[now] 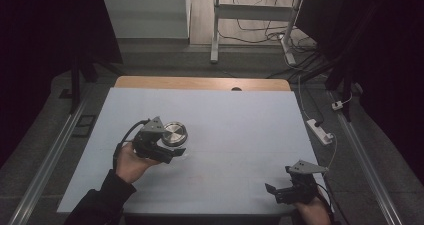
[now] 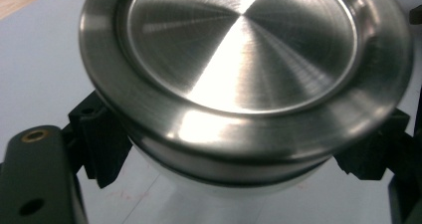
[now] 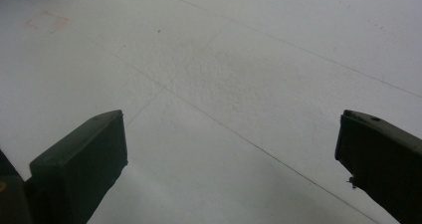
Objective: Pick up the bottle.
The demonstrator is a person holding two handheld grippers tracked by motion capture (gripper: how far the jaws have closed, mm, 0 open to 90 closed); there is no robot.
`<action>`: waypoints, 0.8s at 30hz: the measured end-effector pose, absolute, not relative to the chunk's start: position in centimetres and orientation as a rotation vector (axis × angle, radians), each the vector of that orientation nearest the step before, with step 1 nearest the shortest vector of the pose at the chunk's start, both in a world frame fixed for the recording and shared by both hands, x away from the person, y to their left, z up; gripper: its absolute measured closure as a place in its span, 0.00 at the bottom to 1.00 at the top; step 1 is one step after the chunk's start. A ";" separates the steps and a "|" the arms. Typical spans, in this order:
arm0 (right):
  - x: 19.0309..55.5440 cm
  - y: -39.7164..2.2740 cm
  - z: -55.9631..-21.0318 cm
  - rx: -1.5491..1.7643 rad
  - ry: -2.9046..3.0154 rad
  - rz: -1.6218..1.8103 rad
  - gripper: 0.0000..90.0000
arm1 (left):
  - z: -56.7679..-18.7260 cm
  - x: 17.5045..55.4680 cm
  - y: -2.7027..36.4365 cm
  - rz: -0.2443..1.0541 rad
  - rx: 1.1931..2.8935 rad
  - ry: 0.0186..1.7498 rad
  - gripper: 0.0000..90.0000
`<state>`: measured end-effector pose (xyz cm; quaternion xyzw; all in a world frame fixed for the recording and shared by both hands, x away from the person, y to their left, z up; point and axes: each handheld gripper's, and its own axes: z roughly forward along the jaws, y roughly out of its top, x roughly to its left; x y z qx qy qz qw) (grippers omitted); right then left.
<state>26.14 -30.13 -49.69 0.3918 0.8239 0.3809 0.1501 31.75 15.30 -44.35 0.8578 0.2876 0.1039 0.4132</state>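
A round jar with a brushed-metal lid (image 1: 174, 133) is held a little above the white table sheet (image 1: 240, 115), left of centre. My left gripper (image 1: 172, 149) is shut on it. In the left gripper view the lid (image 2: 239, 55) looms close and tilted, with a pale jar body (image 2: 224, 186) under it. The black fingers (image 2: 99, 139) press that body from both sides just below the lid. My right gripper (image 1: 278, 185) rests low near the front right corner, open. In the right gripper view, bare sheet lies between its two jaws, gripper (image 3: 229, 154).
A wooden strip (image 1: 200, 82) edges the far side of the table. A white power strip (image 1: 320, 131) and cables lie on the floor at the right. A white desk frame (image 1: 215, 35) stands behind. Metal rails (image 1: 55, 150) run along both sides.
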 end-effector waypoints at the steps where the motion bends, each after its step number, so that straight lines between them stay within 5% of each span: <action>1: 26.1 -30.1 -49.7 1.126 2.367 1.094 0.00 | -44.3 31.7 15.3 0.261 2.157 0.723 0.17; 24: 26.1 -30.1 -49.7 1.105 2.380 1.097 0.04 | -42.6 33.8 10.1 0.238 2.213 0.588 0.17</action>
